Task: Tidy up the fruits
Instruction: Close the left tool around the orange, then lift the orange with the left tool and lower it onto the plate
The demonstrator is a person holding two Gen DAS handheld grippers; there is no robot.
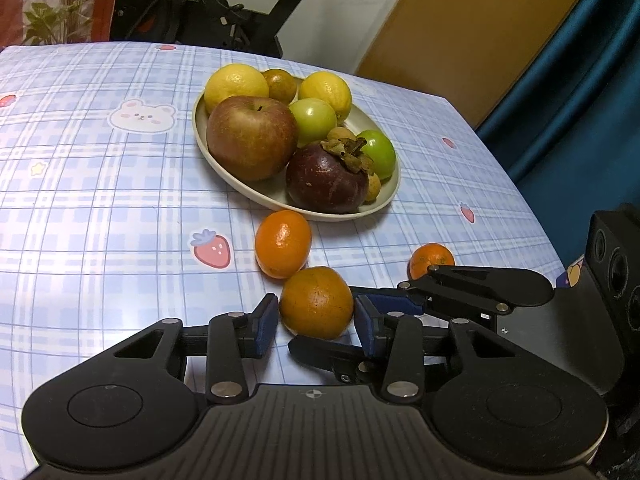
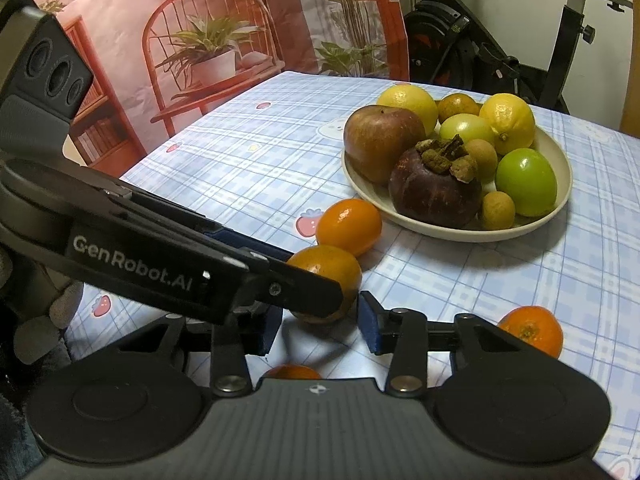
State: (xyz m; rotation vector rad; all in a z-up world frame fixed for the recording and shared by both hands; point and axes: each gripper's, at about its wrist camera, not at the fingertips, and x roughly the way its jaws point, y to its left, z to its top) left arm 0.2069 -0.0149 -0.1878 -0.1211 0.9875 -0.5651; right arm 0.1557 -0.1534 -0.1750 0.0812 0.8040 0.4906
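A cream plate [image 1: 224,162] [image 2: 560,152] holds an apple [image 1: 251,136], two lemons, green fruits, a mangosteen [image 1: 326,180] and small brown fruits. Loose oranges lie on the tablecloth in front of it. My left gripper [image 1: 316,322] is open, its blue pads either side of a dull orange [image 1: 316,302] [image 2: 332,268], close to it. A brighter orange [image 1: 283,243] [image 2: 349,226] sits just beyond, another [image 1: 431,259] [image 2: 532,330] to the right. My right gripper [image 2: 316,330] is open and empty, beside the left one; a further orange [image 2: 292,372] peeks out beneath it.
The table has a blue plaid cloth [image 1: 100,200] with strawberry and bear prints. Its right edge [image 1: 520,184] drops off near a blue curtain. An exercise bike [image 1: 240,8] stands behind the table. A printed backdrop [image 2: 180,40] hangs at the left.
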